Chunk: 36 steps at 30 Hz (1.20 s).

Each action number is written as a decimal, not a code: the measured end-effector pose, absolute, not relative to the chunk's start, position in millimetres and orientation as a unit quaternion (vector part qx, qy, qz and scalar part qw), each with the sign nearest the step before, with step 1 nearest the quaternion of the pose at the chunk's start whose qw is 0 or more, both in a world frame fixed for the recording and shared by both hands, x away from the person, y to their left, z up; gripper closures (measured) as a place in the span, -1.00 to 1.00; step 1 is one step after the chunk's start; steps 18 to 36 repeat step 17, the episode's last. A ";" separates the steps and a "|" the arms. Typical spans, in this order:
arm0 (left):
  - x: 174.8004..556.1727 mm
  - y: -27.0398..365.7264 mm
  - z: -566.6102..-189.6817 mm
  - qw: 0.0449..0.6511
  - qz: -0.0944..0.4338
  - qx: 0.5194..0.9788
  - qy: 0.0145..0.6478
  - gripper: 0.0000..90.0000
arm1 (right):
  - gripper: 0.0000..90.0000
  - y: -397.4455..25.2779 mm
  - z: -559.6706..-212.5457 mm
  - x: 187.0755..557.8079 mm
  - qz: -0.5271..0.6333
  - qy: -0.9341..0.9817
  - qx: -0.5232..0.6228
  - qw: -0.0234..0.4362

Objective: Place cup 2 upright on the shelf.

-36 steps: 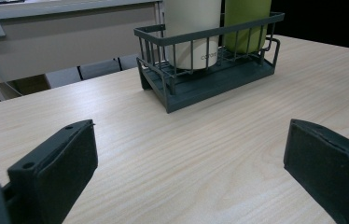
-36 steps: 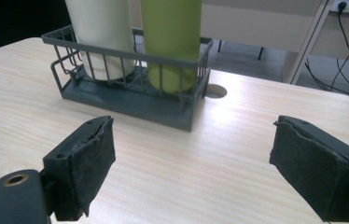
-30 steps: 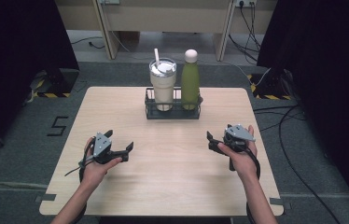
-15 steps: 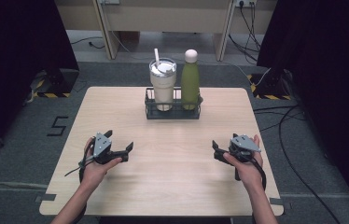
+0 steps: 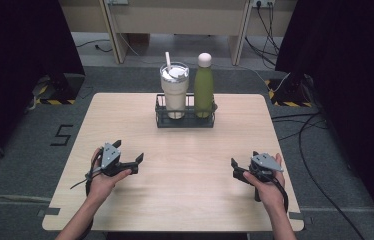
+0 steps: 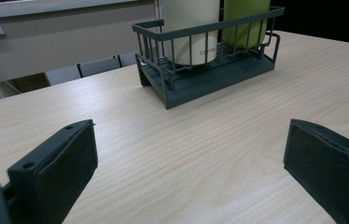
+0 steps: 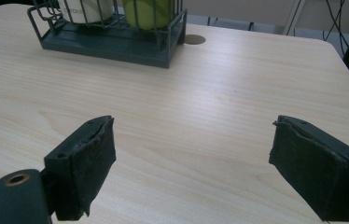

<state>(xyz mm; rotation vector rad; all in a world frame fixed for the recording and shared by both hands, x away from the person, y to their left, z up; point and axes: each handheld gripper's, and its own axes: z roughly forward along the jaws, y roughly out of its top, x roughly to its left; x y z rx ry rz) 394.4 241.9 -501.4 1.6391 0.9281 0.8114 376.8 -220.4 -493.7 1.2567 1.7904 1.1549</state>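
A dark wire basket stands at the back middle of the wooden table. It holds a white tumbler with a lid and straw on the left and a green bottle on the right. My left gripper rests low at the table's front left, open, with nothing between its jaws. My right gripper sits at the front right, also open and empty. In the left gripper view the basket lies ahead of the gripper. In the right gripper view the basket is far ahead and to the left of the gripper.
A round cable hole sits in the table just beside the basket. Bare tabletop stretches between both grippers and the basket. Cables run over the grey floor to the right of the table, and dark curtains stand at both sides.
My right gripper has drawn back toward the table's front edge and slightly to the right. The left gripper has stayed where it was.
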 end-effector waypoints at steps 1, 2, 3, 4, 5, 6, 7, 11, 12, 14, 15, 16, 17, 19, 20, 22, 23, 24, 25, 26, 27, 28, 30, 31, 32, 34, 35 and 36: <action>394.5 241.9 -501.5 0.519 0.338 0.683 0.387 -0.95 | -0.69 -221.0 -494.3 376.6 0.441 0.683 0.481 0.327; 394.6 241.9 -501.6 0.518 0.338 0.684 0.387 -0.95 | -0.69 -221.7 -494.9 376.7 0.441 0.683 0.481 0.328; 394.7 242.0 -501.7 0.518 0.338 0.684 0.387 -0.95 | -0.69 -221.9 -495.4 376.5 0.441 0.682 0.482 0.327; 394.6 242.0 -501.8 0.519 0.338 0.684 0.387 -0.95 | -0.69 -222.3 -495.8 376.4 0.441 0.682 0.483 0.327; 394.6 242.0 -501.7 0.518 0.338 0.684 0.386 -0.95 | -0.69 -222.4 -496.1 376.3 0.441 0.682 0.483 0.327; 394.5 241.8 -501.7 0.519 0.337 0.684 0.386 -0.95 | -0.69 -222.5 -496.3 376.1 0.441 0.682 0.484 0.327; 394.5 241.6 -501.7 0.519 0.337 0.684 0.386 -0.95 | -0.69 -222.6 -496.4 376.0 0.441 0.681 0.484 0.327; 394.4 240.6 -501.8 0.520 0.336 0.684 0.385 -0.95 | -0.69 -222.4 -496.3 375.5 0.441 0.681 0.485 0.326; 394.4 240.5 -501.7 0.520 0.336 0.685 0.385 -0.95 | -0.69 -222.3 -496.2 375.4 0.441 0.681 0.484 0.326; 394.7 240.2 -501.2 0.520 0.337 0.685 0.384 -0.95 | -0.69 -222.2 -495.8 375.5 0.442 0.681 0.483 0.326; 395.0 240.0 -500.8 0.520 0.337 0.685 0.384 -0.95 | -0.69 -222.1 -495.7 375.6 0.443 0.681 0.483 0.326; 395.4 239.8 -500.5 0.520 0.336 0.685 0.383 -0.95 | -0.69 -222.2 -495.6 375.8 0.443 0.681 0.483 0.326; 395.9 239.6 -500.2 0.520 0.336 0.685 0.384 -0.95 | -0.69 -222.2 -495.5 376.0 0.443 0.681 0.483 0.326; 395.9 239.6 -500.2 0.520 0.336 0.685 0.384 -0.95 | -0.69 -222.2 -495.5 376.0 0.443 0.681 0.483 0.326; 395.9 239.6 -500.2 0.520 0.336 0.685 0.384 -0.95 | -0.69 -222.2 -495.5 376.0 0.443 0.681 0.483 0.326; 395.9 239.6 -500.2 0.520 0.336 0.685 0.384 -0.95 | -0.69 -222.2 -495.5 376.0 0.443 0.681 0.483 0.326; 395.9 239.6 -500.2 0.520 0.336 0.685 0.384 -0.95 | -0.69 -222.2 -495.5 376.0 0.443 0.681 0.483 0.326; 395.9 239.6 -500.2 0.520 0.336 0.685 0.384 -0.95 | -0.69 -222.2 -495.5 376.0 0.443 0.681 0.483 0.326; 395.9 239.6 -500.2 0.520 0.336 0.685 0.384 -0.95 | -0.69 -222.2 -495.5 376.0 0.443 0.681 0.483 0.326; 395.9 239.6 -500.2 0.520 0.336 0.685 0.384 -0.95 | -0.69 -222.2 -495.5 376.0 0.443 0.681 0.483 0.326; 395.9 239.6 -500.2 0.520 0.336 0.685 0.384 -0.95 | -0.69 -222.2 -495.5 376.0 0.443 0.681 0.483 0.326; 395.9 239.6 -500.2 0.520 0.336 0.685 0.384 -0.95 | -0.69 -222.2 -495.5 376.0 0.443 0.681 0.483 0.326; 395.9 239.6 -500.2 0.520 0.336 0.685 0.384 -0.95 | -0.69 -222.2 -495.5 376.0 0.443 0.681 0.483 0.326; 395.9 239.6 -500.2 0.520 0.336 0.685 0.384 -0.95 | -0.69 -222.2 -495.5 376.0 0.443 0.681 0.483 0.326; 395.9 239.6 -500.2 0.520 0.336 0.685 0.384 -0.95 | -0.69 -222.2 -495.5 376.0 0.443 0.681 0.483 0.326; 395.9 239.6 -500.2 0.520 0.336 0.685 0.384 -0.95 | -0.69 -222.2 -495.5 376.0 0.443 0.681 0.483 0.326; 395.9 239.6 -500.2 0.520 0.336 0.685 0.384 -0.95 | -0.69 -222.2 -495.5 376.0 0.443 0.681 0.483 0.326; 395.9 239.6 -500.2 0.520 0.336 0.685 0.384 -0.95 | -0.69 -222.2 -495.5 376.0 0.443 0.681 0.483 0.326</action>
